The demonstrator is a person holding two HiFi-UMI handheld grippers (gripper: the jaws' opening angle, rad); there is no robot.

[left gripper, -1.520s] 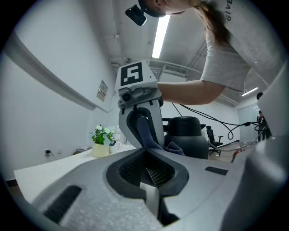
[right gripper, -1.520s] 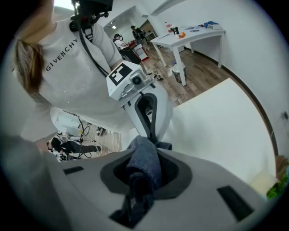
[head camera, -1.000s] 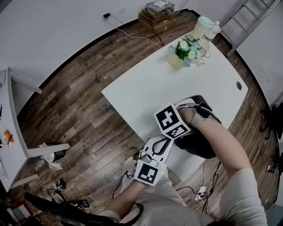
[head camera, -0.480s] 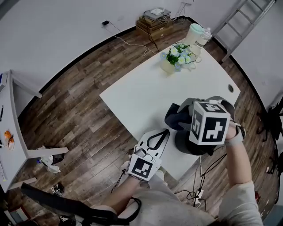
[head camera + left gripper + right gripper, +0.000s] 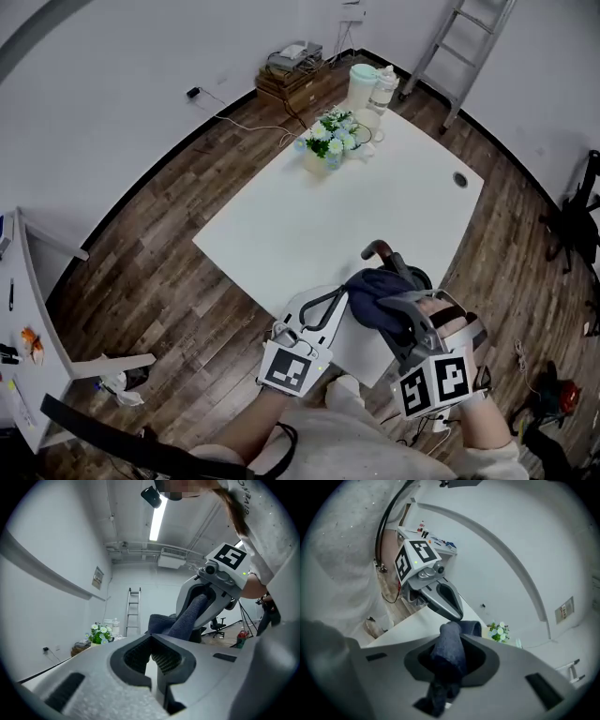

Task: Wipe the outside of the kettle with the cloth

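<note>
A black kettle [image 5: 415, 277] with a curved handle [image 5: 378, 249] stands near the front edge of the white table [image 5: 281, 225]. A dark blue cloth [image 5: 373, 296] is draped over its near side and hides most of its body. My right gripper [image 5: 392, 314] is shut on the cloth, which bunches between the jaws in the right gripper view [image 5: 447, 656]. My left gripper [image 5: 339, 294] rests shut on the table just left of the kettle, holding nothing. The left gripper view looks at the cloth [image 5: 185, 618] and the right gripper [image 5: 213, 585].
At the table's far end stand a vase of flowers [image 5: 325, 141], a pale green jug [image 5: 362, 86] and a bottle [image 5: 382, 88]. A cable hole [image 5: 459, 179] is at the right edge. A ladder [image 5: 459, 37] leans on the back wall. A side table [image 5: 23, 309] stands at left.
My right gripper has swung with the cloth from the kettle's right side round to its near side. The left gripper has stayed on the table.
</note>
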